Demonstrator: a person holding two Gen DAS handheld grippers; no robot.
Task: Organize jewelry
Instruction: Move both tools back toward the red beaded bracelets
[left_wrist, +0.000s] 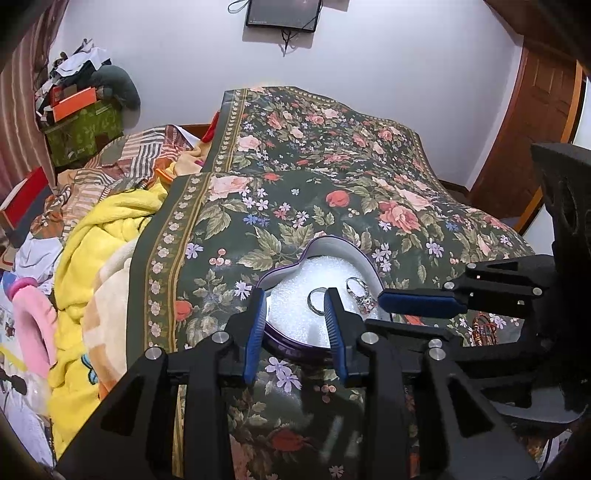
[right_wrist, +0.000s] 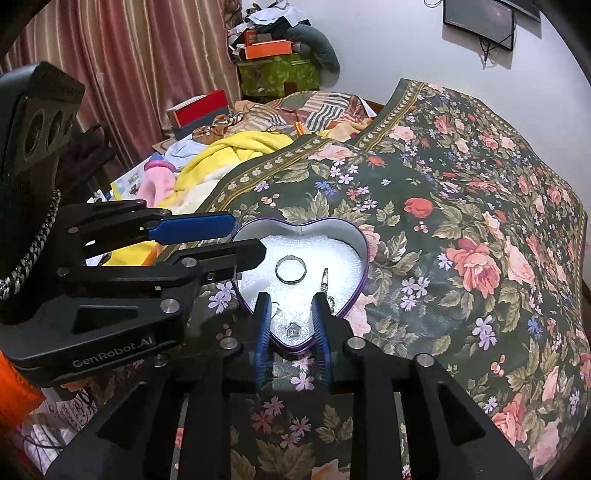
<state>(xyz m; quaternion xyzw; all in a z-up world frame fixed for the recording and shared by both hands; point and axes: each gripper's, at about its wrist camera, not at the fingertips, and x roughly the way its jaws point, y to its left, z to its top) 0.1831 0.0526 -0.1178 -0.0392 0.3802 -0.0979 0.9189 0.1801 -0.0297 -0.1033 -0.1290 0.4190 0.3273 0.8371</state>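
Glossy metal ring (right_wrist: 290, 270) on white foam lining (right_wrist: 332, 258).

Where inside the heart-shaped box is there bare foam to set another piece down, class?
The left lobe of the heart-shaped box, between the plain ring and the rim, is bare foam. The right side holds the ornate ring; the tip is crowded by a small stone piece and the right hand-held gripper.

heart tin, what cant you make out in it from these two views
- Left wrist: the heart tin's near half is hidden behind the left hand-held gripper; its finger covers part of the plain ring.
- Right wrist: the small piece near the tip is too small and blurred to identify.
- Right wrist: the slim piece is seen edge-on, shape unclear.
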